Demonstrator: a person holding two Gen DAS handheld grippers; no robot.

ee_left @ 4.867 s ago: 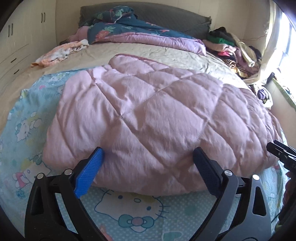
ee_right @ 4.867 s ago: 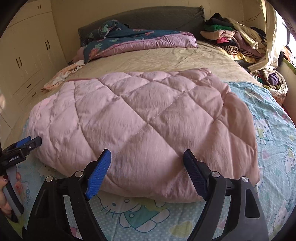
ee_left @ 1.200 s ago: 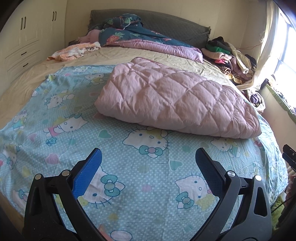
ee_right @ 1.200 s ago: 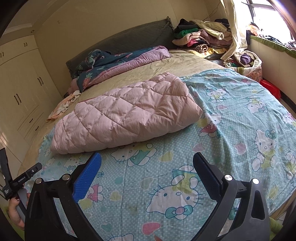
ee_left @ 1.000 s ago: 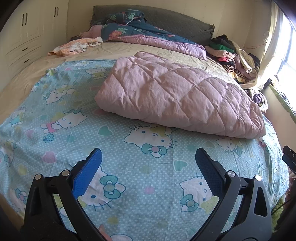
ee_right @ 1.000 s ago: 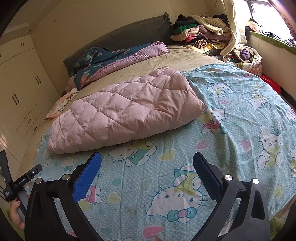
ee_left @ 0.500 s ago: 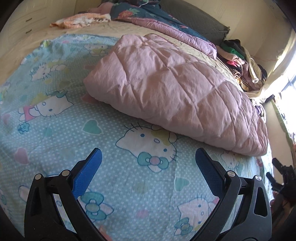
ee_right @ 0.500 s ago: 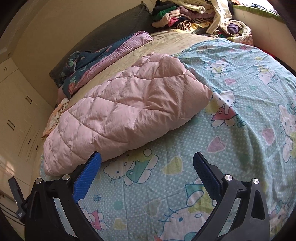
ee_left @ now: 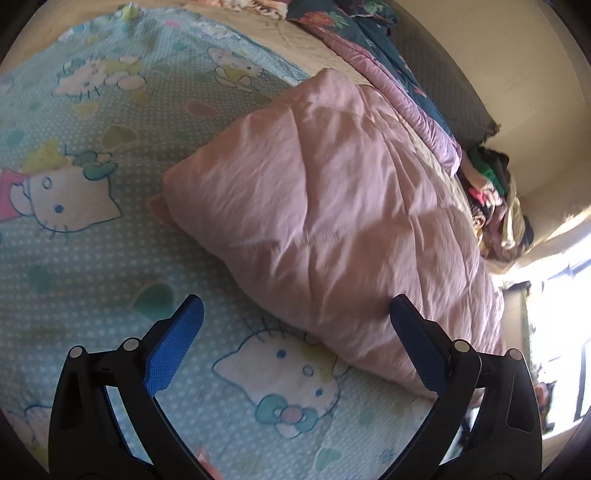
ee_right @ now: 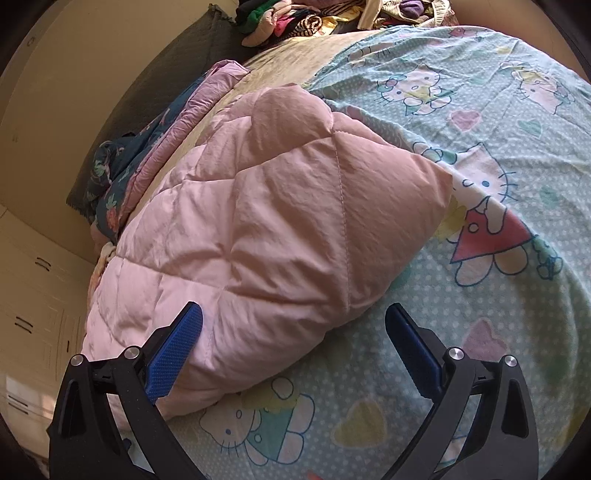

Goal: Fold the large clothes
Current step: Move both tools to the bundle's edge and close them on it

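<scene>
A folded pink quilted garment (ee_left: 332, 221) lies on the blue Hello Kitty sheet (ee_left: 74, 258); it also shows in the right wrist view (ee_right: 266, 236). My left gripper (ee_left: 295, 317) is open and empty, just above the sheet at the garment's near edge, its right finger (ee_left: 417, 343) over the pink fabric. My right gripper (ee_right: 293, 321) is open and empty, close to the garment's near right corner, its left finger (ee_right: 173, 350) over the fabric. Neither gripper holds anything.
A dark floral quilt with purple lining (ee_right: 155, 140) lies bunched at the grey headboard (ee_left: 443, 81). A pile of loose clothes (ee_left: 495, 206) sits at the far right of the bed, also in the right wrist view (ee_right: 288, 18). Cream cupboards (ee_right: 33, 295) stand at left.
Both grippers have moved from well back at the foot of the bed in close to the folded garment and tilted. Both stay open and empty.
</scene>
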